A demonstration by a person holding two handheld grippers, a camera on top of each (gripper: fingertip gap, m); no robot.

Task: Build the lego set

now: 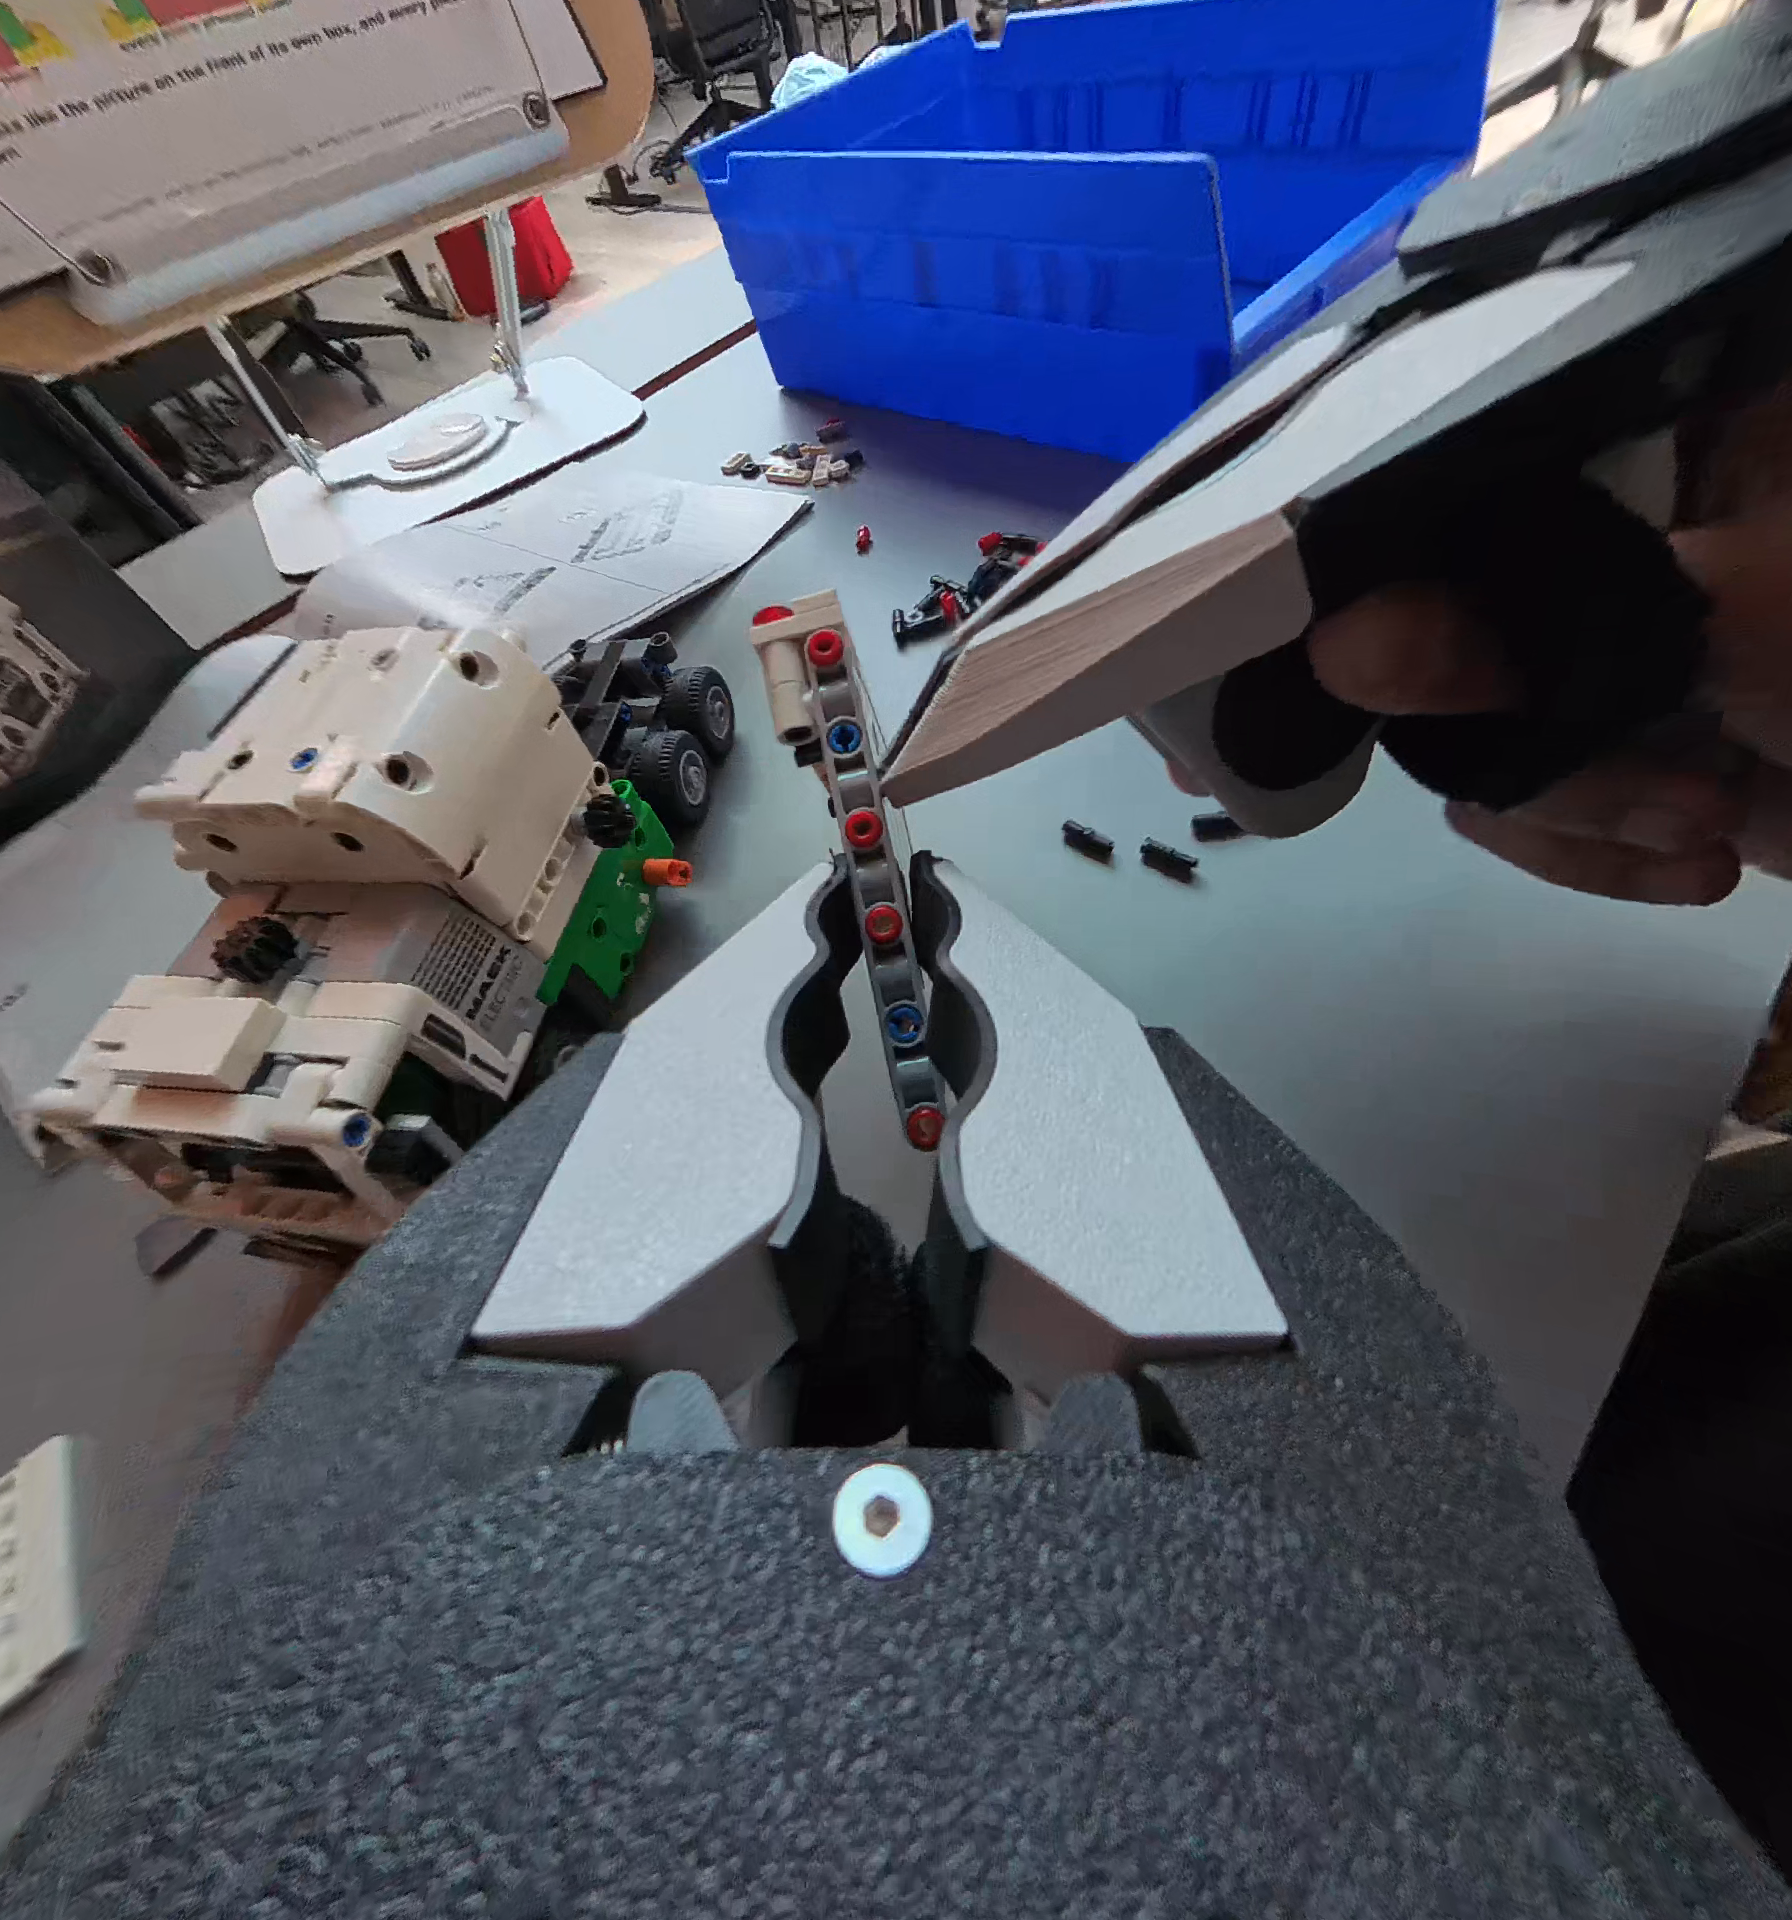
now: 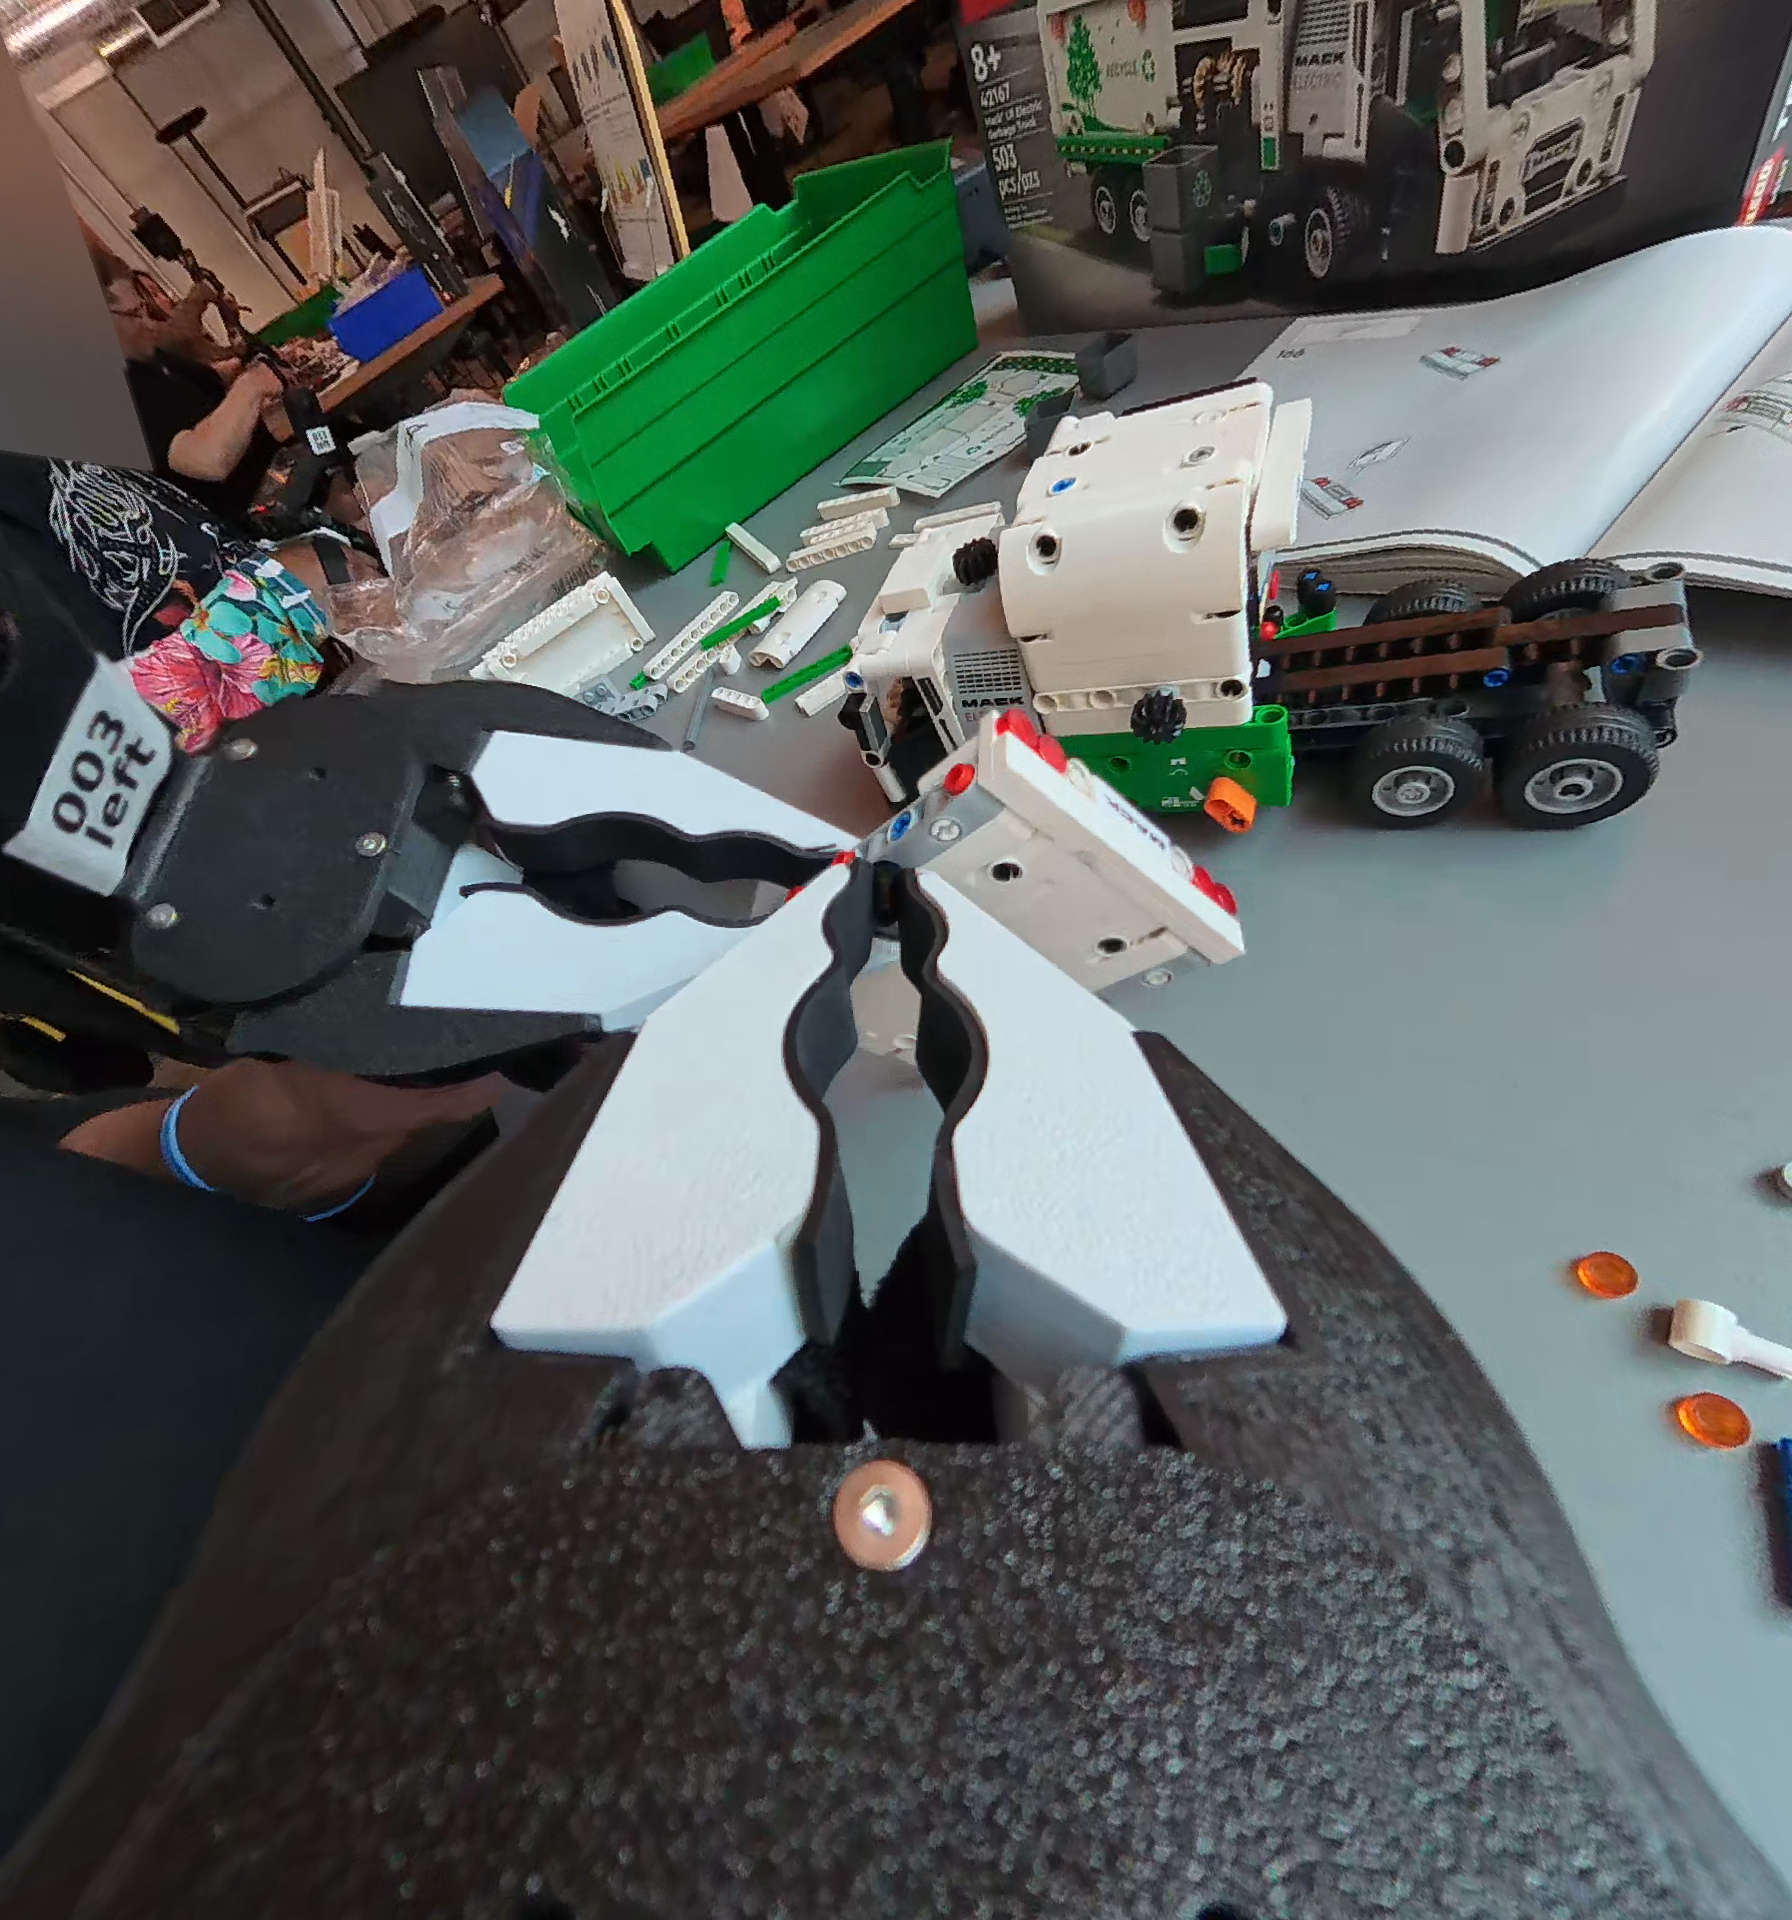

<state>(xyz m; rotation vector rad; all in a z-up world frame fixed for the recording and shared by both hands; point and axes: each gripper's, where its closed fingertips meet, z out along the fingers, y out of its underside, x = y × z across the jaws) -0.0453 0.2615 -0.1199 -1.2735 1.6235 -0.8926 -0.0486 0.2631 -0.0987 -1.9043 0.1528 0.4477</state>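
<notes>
The left gripper point(image 1: 887, 935) pinched a gray beam point(image 1: 876, 883) with red and blue pegs — both dark pads pressed on its sides. The beam was part of a small white block piece point(image 2: 1100, 883), held up over the gray counter point(image 2: 1494, 1039). The right gripper point(image 2: 876, 894) was nearly pressed together, its tips touching that beam; something small and dark sat between them, but I could not tell what. A white and green toy truck point(image 2: 1235, 644) stood just behind, near a green bin point(image 2: 767, 353) at the far edge.
</notes>
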